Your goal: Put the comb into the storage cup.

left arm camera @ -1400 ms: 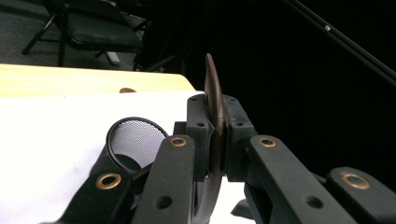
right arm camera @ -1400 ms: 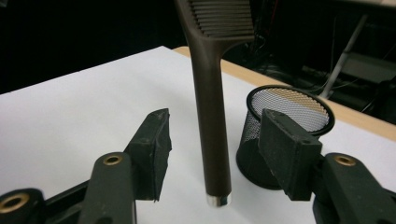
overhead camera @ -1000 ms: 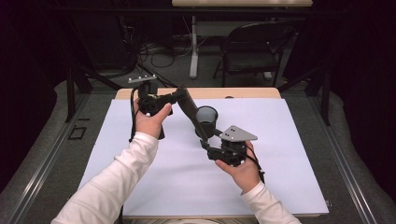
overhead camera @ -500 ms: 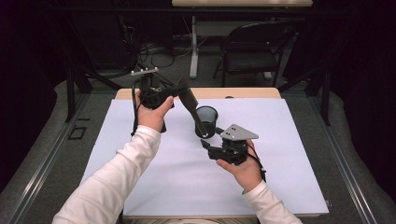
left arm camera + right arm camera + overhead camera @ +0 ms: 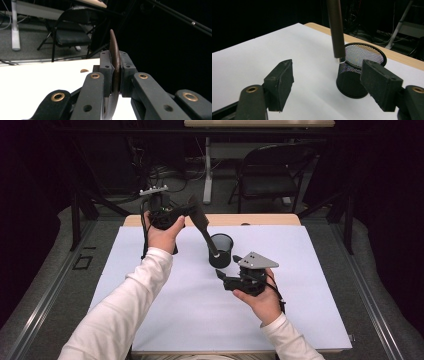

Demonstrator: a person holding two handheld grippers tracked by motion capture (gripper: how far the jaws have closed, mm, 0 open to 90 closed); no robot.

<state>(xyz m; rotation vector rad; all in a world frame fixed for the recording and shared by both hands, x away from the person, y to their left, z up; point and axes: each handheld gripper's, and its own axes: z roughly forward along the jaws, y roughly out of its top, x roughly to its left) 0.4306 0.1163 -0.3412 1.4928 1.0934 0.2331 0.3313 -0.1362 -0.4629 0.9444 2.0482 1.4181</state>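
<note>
My left gripper point(image 5: 186, 211) point(image 5: 115, 62) is shut on the flat blade of a dark spatula point(image 5: 202, 227) point(image 5: 114, 47), held above the table's far left. The spatula's handle point(image 5: 335, 30) slants down to the right. Its tip hangs at the near rim of a black mesh cup point(image 5: 221, 250) point(image 5: 352, 85), which stands upright on the white sheet. My right gripper point(image 5: 227, 266) point(image 5: 328, 75) sits just in front of the cup, low over the sheet. Its jaws have just been opening and now stand open and apart from the handle, with nothing pressed between them.
A white sheet point(image 5: 200, 310) covers most of the wooden table point(image 5: 270, 219). A black folding chair point(image 5: 270, 175) and a table leg point(image 5: 207, 167) stand on the floor beyond the far edge. Dark surroundings lie to either side.
The right gripper's jaws have spread and let go of the spatula handle. The left hand has tipped upward a little with the blade, so the handle tip now hangs free at the cup's rim.
</note>
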